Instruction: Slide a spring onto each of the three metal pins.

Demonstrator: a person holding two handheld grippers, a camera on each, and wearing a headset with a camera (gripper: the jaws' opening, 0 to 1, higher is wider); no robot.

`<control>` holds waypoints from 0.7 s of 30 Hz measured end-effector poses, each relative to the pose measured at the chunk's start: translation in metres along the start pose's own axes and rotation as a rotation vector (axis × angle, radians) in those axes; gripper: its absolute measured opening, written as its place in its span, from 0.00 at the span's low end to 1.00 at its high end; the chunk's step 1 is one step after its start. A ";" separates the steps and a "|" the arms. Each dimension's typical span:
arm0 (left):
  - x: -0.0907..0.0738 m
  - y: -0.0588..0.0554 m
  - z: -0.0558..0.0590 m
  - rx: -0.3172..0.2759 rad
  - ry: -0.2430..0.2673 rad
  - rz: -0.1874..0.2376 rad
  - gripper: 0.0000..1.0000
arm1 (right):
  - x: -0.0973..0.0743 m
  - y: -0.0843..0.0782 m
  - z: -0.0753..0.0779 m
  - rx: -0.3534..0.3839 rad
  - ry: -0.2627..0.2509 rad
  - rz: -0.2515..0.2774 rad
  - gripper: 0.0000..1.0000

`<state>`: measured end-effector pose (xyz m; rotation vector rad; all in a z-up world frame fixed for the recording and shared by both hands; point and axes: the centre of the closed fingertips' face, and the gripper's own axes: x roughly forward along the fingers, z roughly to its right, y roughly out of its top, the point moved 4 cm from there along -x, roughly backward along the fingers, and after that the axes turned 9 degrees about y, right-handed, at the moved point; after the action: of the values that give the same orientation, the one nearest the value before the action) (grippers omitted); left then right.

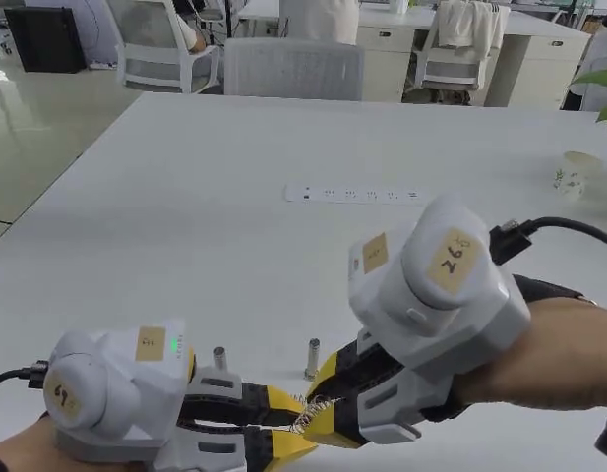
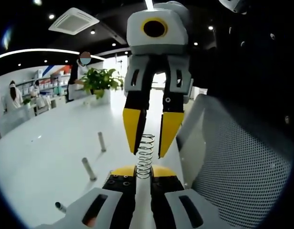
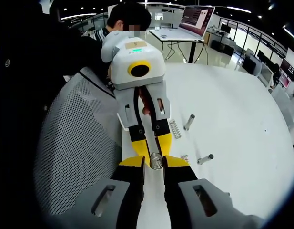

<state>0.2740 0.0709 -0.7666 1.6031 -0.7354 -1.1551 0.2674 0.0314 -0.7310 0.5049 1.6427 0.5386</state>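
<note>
Silver coiled-wire spring [image 2: 145, 160]: lifted off the white table [image 1: 185, 216], spanning the gap between the two grippers' yellow tips, on the near side of the pins.
Left gripper [image 2: 143, 172]: jaws drawn almost together, pinching one end of the spring.
Right gripper [image 3: 155, 163]: facing the left one tip to tip, jaws narrowed to the coil's width, gripping the other end.
Short grey metal pins [image 2: 88, 169]: three, standing on the table, bare, just beyond the tips.
Second loose spring [image 3: 175, 129]: lying flat on the table beside one pin.
White power strip [image 1: 352, 194]: farther back, mid-table.
</note>
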 end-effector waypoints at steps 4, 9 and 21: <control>0.000 0.002 0.001 -0.002 -0.003 0.007 0.03 | 0.002 -0.002 0.002 0.003 0.002 -0.010 0.12; 0.000 0.002 0.002 -0.004 -0.005 0.006 0.03 | 0.003 -0.002 0.003 -0.003 0.000 -0.024 0.09; 0.001 0.003 0.000 -0.013 0.004 0.005 0.03 | 0.004 -0.002 0.005 0.000 0.003 -0.047 0.08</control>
<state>0.2742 0.0694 -0.7645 1.5915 -0.7276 -1.1512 0.2722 0.0325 -0.7354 0.4643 1.6535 0.5043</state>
